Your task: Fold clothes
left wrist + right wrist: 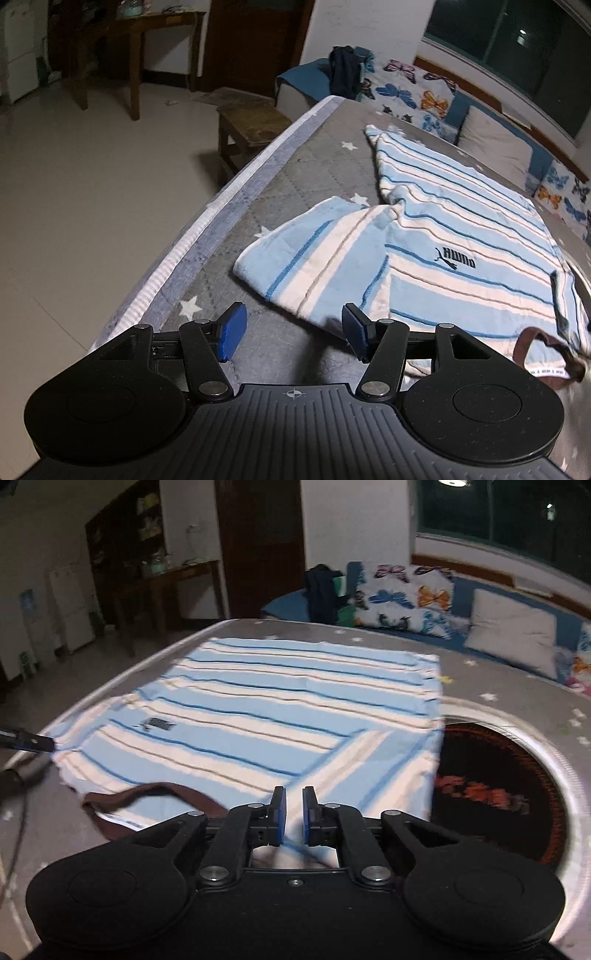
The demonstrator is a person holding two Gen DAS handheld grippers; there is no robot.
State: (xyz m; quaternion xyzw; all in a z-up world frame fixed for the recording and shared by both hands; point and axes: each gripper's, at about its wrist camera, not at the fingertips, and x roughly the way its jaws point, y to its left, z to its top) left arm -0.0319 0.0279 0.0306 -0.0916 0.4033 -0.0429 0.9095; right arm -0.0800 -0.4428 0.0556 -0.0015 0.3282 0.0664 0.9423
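Striped shirt [458,236] lies flat on my grey star-print surface [295,177], logo up, brown collar [147,794] toward me at 7 o'clock in the right wrist view. One sleeve [314,254] spreads toward 9 o'clock in the left view; the opposite sleeve [369,768] is folded onto the body. My left claw [293,332] stands open above the sleeve hem, gripping nothing. My right claw [293,819] is nearly closed, pinching shirt fabric at the shoulder edge.
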